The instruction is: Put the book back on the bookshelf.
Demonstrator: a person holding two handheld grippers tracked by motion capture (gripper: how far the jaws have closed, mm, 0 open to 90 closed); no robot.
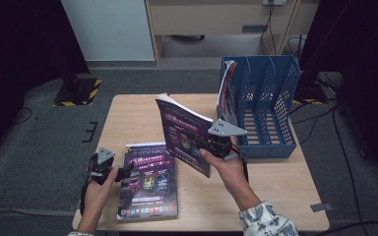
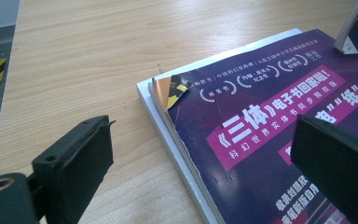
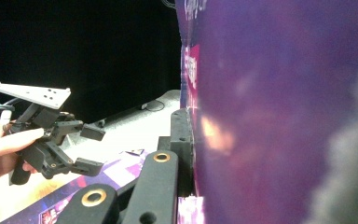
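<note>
High view: our right hand-held gripper (image 1: 215,145) is clamped on a purple magazine (image 1: 184,132), lifted off the desk (image 1: 285,182) and tilted upright just left of the blue file rack (image 1: 268,105). Our left hand-held gripper (image 1: 127,170) has its jaws apart at the left edge of a second purple magazine (image 1: 147,181) lying flat on the desk

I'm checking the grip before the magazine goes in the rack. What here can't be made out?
- Right gripper: its far jaw is behind the held magazine in the right gripper view.
- Magazine cover: blurred there, too close.
- Rack slots: their floors are partly hidden by the dividers in the high view.
- Flat magazine: cut off by the left gripper view's edges.
</note>
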